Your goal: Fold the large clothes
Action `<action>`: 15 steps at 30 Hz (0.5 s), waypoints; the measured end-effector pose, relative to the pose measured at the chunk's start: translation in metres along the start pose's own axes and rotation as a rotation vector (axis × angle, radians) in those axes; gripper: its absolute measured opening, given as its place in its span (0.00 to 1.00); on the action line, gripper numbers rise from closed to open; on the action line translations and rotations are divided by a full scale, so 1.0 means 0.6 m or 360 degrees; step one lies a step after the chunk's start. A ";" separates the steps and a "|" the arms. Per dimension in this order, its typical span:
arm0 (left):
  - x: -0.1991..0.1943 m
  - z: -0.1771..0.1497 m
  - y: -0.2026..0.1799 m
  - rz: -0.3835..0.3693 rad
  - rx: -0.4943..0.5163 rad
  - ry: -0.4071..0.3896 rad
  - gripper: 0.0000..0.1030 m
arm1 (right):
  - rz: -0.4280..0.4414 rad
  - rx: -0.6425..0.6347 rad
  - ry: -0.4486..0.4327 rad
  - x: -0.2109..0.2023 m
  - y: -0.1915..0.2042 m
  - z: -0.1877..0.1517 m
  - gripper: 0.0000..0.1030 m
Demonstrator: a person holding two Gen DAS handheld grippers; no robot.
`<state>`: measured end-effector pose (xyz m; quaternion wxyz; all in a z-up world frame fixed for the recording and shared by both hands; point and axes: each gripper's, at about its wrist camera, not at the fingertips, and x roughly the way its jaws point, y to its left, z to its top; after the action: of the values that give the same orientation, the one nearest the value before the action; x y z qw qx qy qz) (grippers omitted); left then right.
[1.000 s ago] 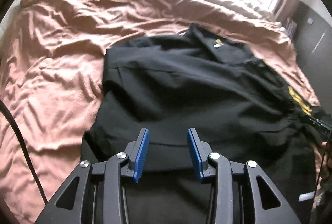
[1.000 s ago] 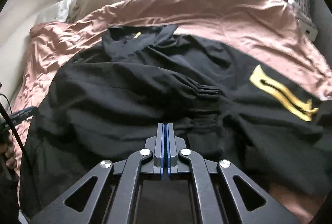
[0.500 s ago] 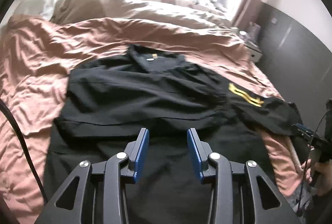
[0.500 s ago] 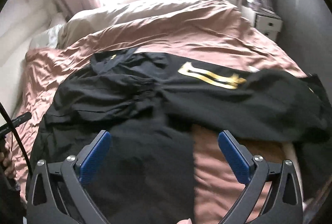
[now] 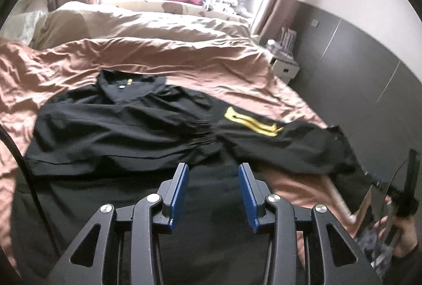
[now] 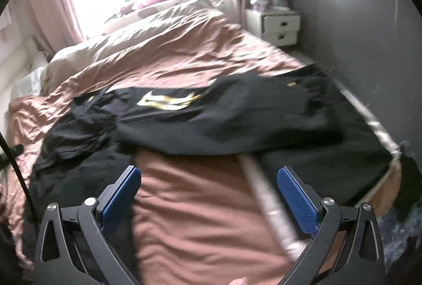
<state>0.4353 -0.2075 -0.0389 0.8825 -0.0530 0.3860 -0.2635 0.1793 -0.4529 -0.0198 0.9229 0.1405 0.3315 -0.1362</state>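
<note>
Garment: a large black garment lies spread on the brown bed cover; one sleeve with a yellow mark reaches toward the right side of the bed.
Edges: in the right wrist view the sleeve goes to the bed's right edge, where a pale trim runs along the cover.
Open room: a bare strip of cover lies below the sleeve; more cover is free behind the collar.
Room beside bed: a dark wall panel and a white nightstand stand near the right edge.
Only left wrist view: the collar with its small tag, and a hand at the lower right.
Only right wrist view: the sleeve's far end.
Left gripper: fingers partly apart, nothing between them, above the black cloth.
Right gripper: fingers wide apart, holding nothing, above bare cover.
</note>
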 end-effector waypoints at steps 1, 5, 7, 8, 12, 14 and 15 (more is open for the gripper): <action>0.005 0.001 -0.013 0.0005 -0.0012 -0.0003 0.41 | -0.0002 0.0002 -0.0008 -0.003 -0.007 -0.002 1.00; 0.021 0.004 -0.054 0.0022 -0.0015 -0.0012 0.46 | -0.0070 0.0035 -0.0020 -0.017 -0.053 -0.016 1.00; 0.035 0.005 -0.069 -0.0004 -0.0022 0.0021 0.48 | -0.0117 0.0050 -0.0003 -0.019 -0.071 -0.020 1.00; 0.043 0.008 -0.074 -0.0022 -0.0029 0.0050 0.48 | -0.0135 0.0068 0.0005 -0.017 -0.079 -0.021 1.00; 0.085 0.017 -0.103 0.0014 0.0073 0.0143 0.48 | -0.0038 0.0237 0.0060 0.005 -0.119 -0.015 1.00; 0.110 0.018 -0.112 0.0001 0.0095 0.0173 0.48 | 0.0031 0.0306 0.0078 0.016 -0.137 -0.012 1.00; 0.118 0.018 -0.113 -0.0006 0.0101 0.0183 0.48 | 0.0059 0.0362 0.0095 0.026 -0.148 -0.014 1.00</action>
<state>0.4540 -0.3023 -0.0573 0.8595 -0.0104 0.4274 -0.2800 0.1555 -0.5344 -0.0510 0.8930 0.2546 0.3387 -0.1517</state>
